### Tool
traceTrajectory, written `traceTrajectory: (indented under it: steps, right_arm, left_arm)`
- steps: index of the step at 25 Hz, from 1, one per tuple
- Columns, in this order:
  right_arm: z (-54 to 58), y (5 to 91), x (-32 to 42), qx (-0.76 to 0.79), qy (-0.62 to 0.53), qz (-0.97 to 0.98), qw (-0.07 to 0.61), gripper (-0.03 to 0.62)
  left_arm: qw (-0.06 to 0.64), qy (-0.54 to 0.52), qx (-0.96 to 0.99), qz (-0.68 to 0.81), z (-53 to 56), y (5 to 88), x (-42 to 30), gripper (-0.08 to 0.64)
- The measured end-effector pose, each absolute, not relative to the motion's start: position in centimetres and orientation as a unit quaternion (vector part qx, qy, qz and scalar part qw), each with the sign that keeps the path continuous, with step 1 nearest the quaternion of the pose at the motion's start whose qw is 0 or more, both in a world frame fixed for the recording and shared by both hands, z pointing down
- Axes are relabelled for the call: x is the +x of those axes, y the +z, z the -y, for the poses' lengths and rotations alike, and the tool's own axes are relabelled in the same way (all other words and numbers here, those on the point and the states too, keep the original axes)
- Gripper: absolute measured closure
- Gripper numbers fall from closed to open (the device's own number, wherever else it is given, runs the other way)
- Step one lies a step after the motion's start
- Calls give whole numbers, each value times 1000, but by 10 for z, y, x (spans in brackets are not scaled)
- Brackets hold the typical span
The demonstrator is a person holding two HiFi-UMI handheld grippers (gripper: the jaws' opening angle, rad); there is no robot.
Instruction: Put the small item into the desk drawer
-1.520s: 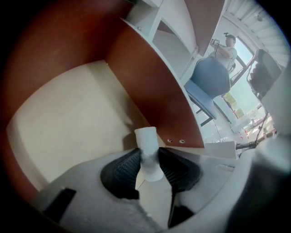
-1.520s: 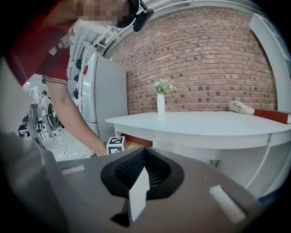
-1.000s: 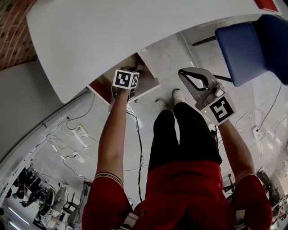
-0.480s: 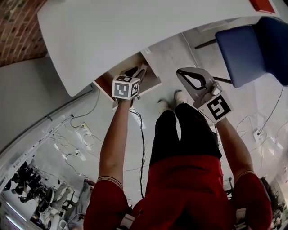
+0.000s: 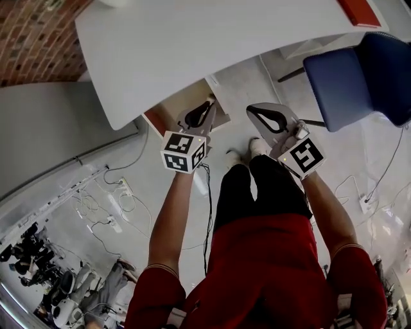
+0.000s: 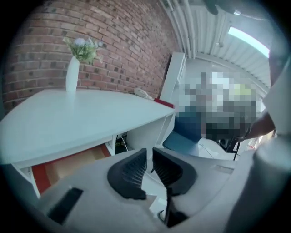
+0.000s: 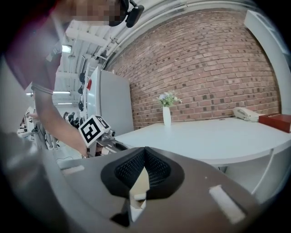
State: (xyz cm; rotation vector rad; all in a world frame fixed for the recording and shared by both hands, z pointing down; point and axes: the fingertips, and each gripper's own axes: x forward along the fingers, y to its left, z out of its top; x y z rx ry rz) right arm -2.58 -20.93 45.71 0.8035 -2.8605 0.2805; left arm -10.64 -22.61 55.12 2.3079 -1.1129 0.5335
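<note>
Below the desk edge: the drawer [image 5: 173, 106] stands pulled out, its wooden inside and red-brown front showing in the head view.
Left gripper [image 5: 207, 106]: I hold it just over the drawer's near corner. Its jaws are closing, with only a narrow slit between the ribbed pads [image 6: 129, 170], and nothing sits in that slit.
Right gripper [image 5: 253, 110]: I hold it over the floor beside the drawer, apart from the left one. Its jaw tips are together and empty.
Small item: it is in neither gripper. I cannot make it out in the drawer, part of which lies behind my left gripper.
Desk [image 5: 212, 45]: a white, bare top across most of its span. At its far side stand a white vase [image 6: 72, 75] with flowers and a red box [image 5: 359, 11].
Chair [image 5: 347, 77]: blue, standing to my right – well clear of both grippers.
</note>
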Motion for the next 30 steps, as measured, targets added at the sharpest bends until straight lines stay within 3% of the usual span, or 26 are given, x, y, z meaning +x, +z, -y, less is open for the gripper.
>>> traceTrajectory:
  steps: [5, 11, 18, 30]
  right_arm:
    - [202, 419, -26, 267, 96, 958, 53, 581]
    - [182, 393, -18, 256, 98, 961, 45, 581]
    - [154, 358, -9, 255, 113, 960, 7, 581]
    - [126, 318, -2, 247, 86, 965, -15, 581]
  left_arm:
    - [214, 147, 863, 434, 213, 487, -93, 557]
    - [169, 99, 870, 452, 184, 429, -79, 557]
    - [69, 66, 886, 453, 153, 351, -65, 557]
    - [22, 46, 878, 476, 117, 306, -77, 557]
